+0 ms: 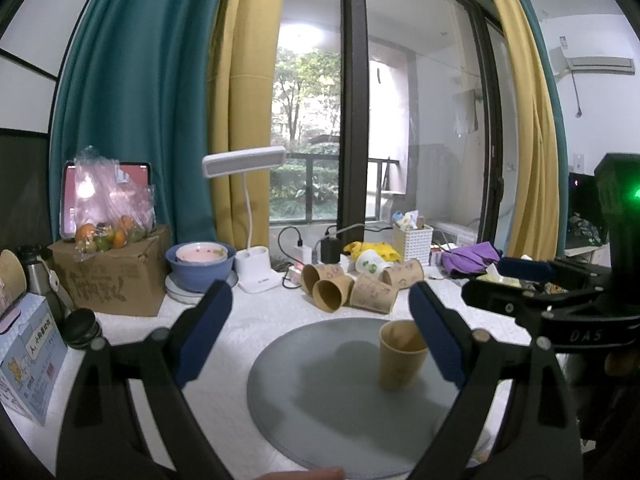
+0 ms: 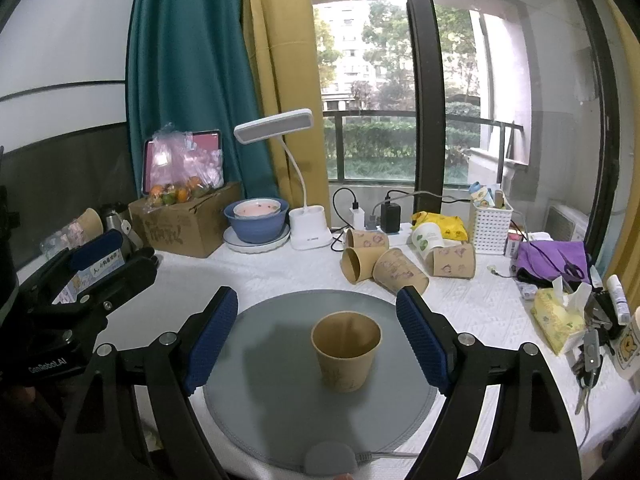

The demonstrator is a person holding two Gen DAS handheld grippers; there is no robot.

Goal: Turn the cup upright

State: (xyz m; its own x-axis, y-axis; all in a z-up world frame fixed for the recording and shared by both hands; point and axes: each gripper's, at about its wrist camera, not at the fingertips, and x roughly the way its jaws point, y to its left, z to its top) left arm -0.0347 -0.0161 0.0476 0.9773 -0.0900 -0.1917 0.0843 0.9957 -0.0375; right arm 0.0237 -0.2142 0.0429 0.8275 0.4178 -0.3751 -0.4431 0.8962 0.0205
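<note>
A brown paper cup stands upright, mouth up, on a round grey mat. It also shows in the left wrist view, on the mat. My right gripper is open, its blue pads either side of the cup without touching it. My left gripper is open and empty, with the cup just inside its right pad. Several more brown cups lie on their sides behind the mat, also seen in the left wrist view.
Behind the mat stand a white desk lamp, blue bowls, a cardboard box with fruit, chargers, a white basket and a white mug. A tissue pack, keys and purple cloth lie right.
</note>
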